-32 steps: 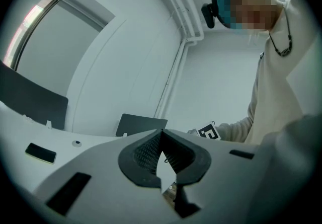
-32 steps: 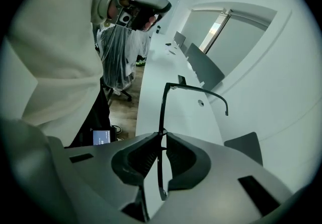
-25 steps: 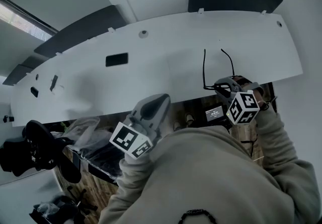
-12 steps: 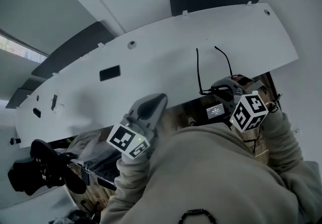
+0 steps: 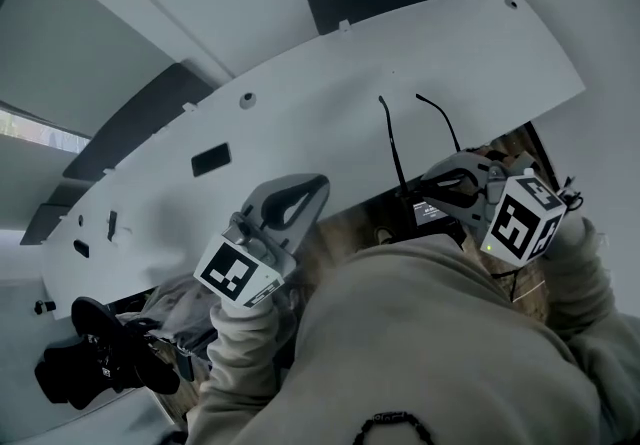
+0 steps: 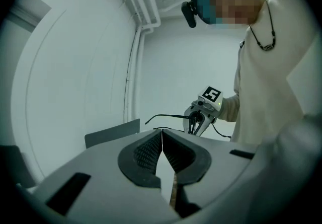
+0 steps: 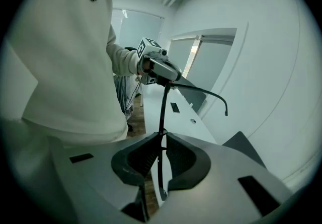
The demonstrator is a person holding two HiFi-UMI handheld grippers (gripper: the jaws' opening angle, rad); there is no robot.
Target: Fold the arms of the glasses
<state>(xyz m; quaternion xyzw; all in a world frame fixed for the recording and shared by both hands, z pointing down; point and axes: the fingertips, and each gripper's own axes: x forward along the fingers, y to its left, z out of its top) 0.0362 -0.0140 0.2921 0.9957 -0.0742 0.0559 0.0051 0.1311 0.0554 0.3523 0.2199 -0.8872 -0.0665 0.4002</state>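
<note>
While the left gripper [image 6: 162,135] is clenched, glasses [image 7: 162,106] sit pinched in the right gripper [image 7: 163,138].

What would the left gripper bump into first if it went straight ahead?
Probably the glasses: one arm crosses just ahead of the left gripper's shut fingers, though depth is unclear.

Beige sweatshirt [image 5: 440,333] — long sleeves [image 5: 235,353], black neck cord [image 5: 392,423].

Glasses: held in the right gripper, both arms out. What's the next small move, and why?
Probably bring the left gripper across to one arm and nudge it inward. The right gripper is clamped on the glasses, both arms stick out unfolded, and the left gripper is shut and empty, so it is free to push.
</note>
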